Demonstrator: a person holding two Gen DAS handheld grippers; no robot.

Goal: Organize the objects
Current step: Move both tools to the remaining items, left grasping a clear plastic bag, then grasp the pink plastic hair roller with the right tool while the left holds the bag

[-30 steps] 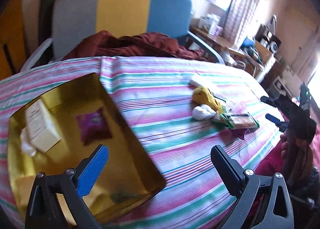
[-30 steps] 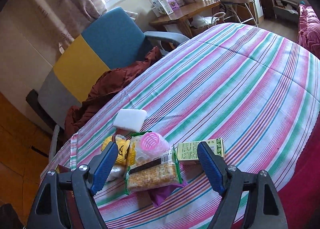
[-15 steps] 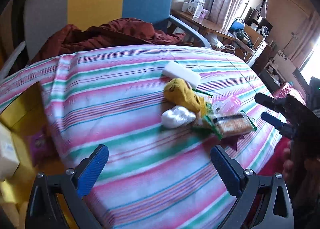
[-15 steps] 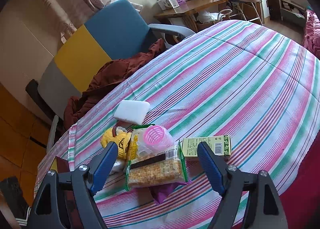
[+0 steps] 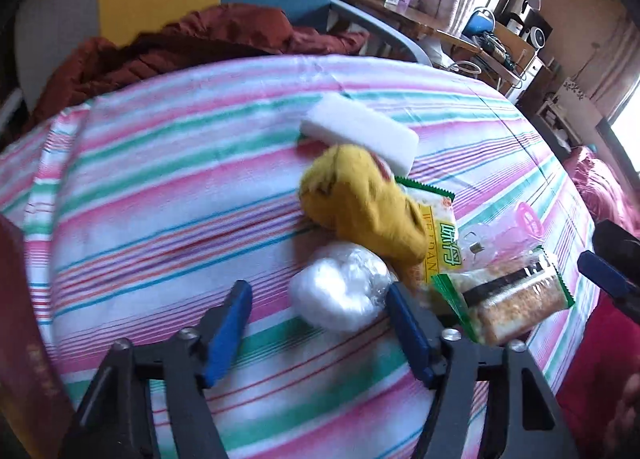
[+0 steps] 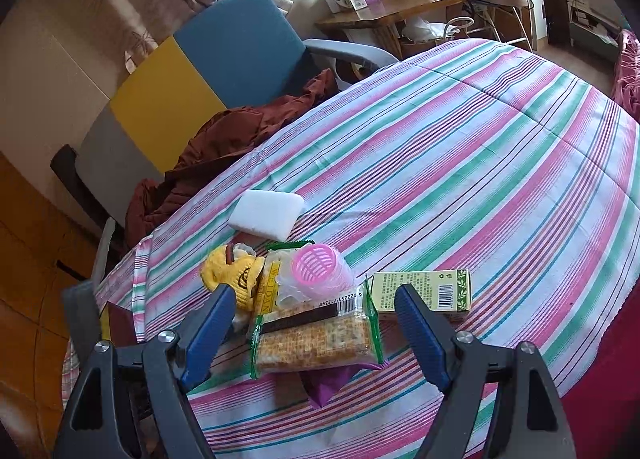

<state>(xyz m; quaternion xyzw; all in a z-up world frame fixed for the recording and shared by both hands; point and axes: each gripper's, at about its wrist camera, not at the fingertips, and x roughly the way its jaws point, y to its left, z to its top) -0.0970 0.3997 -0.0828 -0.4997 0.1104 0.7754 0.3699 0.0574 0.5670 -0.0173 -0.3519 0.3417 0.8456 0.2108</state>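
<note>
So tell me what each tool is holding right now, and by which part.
Nothing is held. The left tool is closing around the white wrapped ball but not yet gripping it; the right tool is open above the cracker pack.

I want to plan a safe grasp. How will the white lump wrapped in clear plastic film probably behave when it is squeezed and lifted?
The white lump wrapped in clear plastic film looks soft and rounded, so it probably squashes under the closing jaws of the left gripper. The glossy, wrinkled film may be slippery. It seems light, and it might roll if nudged.
</note>
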